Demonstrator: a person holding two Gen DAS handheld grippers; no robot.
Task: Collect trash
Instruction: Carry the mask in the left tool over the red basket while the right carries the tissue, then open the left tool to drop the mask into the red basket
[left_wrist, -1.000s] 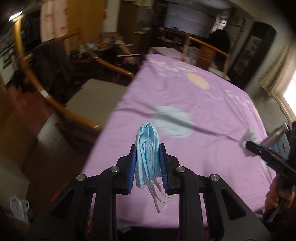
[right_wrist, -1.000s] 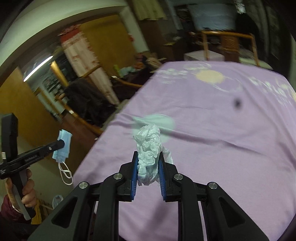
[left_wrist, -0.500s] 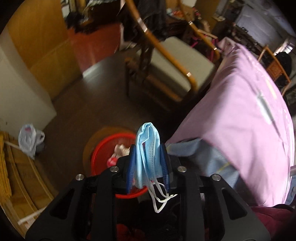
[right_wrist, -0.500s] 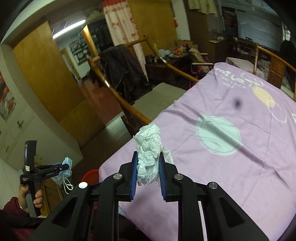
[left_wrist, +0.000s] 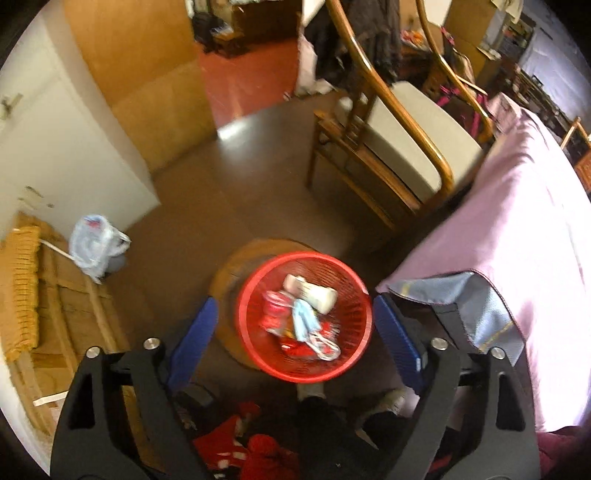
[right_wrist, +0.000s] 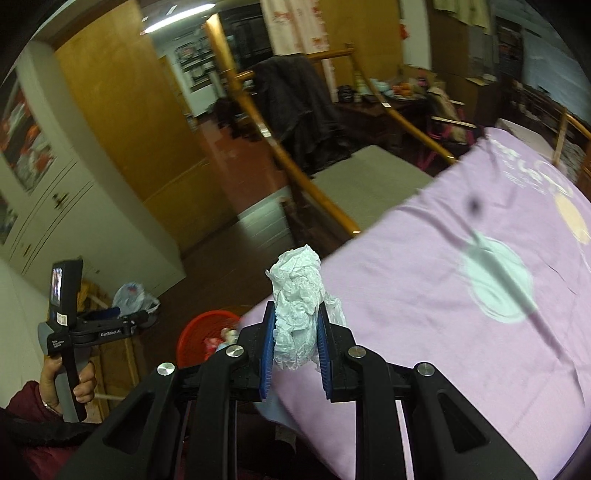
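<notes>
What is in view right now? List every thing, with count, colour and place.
Basket: one, red mesh, on the floor beside the bed.
Face mask: one, light blue, lying in the basket on other trash.
Crumpled tissue: one, white, clamped in the right gripper.
Bedsheet: one, lilac with pale circles, over the bed.
Chair: one, wooden with grey seat, next to the bed.
Plastic bag: one, whitish, on the floor by the white cabinet.
Left gripper: black with blue pads, jaws opening above the basket, nothing between them.
Right gripper: shut on the tissue.
Hand: holding the left gripper's handle.
</notes>
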